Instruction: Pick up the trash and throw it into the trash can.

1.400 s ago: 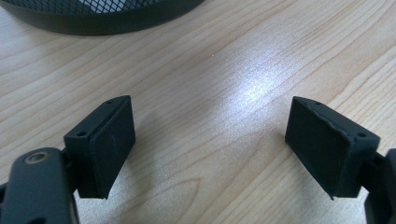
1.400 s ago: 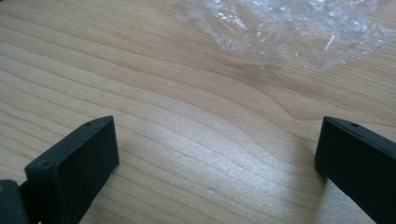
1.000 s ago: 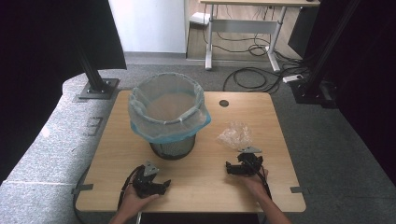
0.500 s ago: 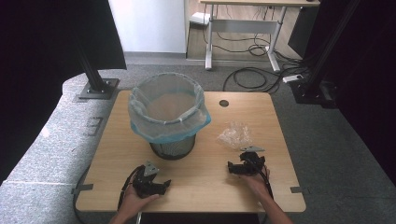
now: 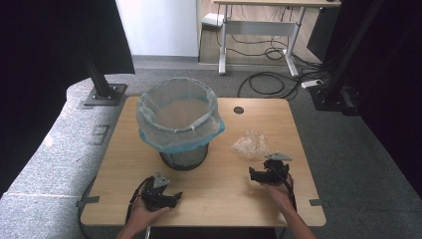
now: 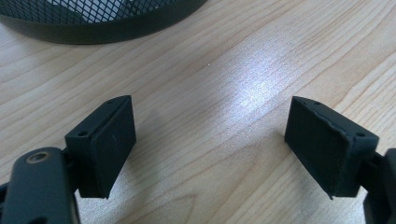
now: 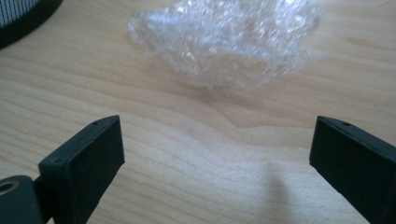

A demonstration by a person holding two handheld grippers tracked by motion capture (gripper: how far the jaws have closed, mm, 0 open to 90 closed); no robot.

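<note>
Plastic (image 5: 250,143), a crumpled clear wad, lies on the table (image 5: 219,186) at about 3 o'clock from the bin (image 5: 180,127), near it but not touching. Right gripper (image 5: 255,175) sits just beside the wad, at its 6 o'clock, jaws spread wide and holding nothing; in the right gripper view the wad (image 7: 224,39) lies ahead of the open jaws, apart from both. Left gripper (image 5: 173,199) rests at the bin's 6 o'clock, jaws also wide apart and empty over bare wood, the bin's mesh base (image 6: 93,18) ahead at 11 o'clock. A pale blue liner (image 5: 174,142) folds over the bin's rim.
</note>
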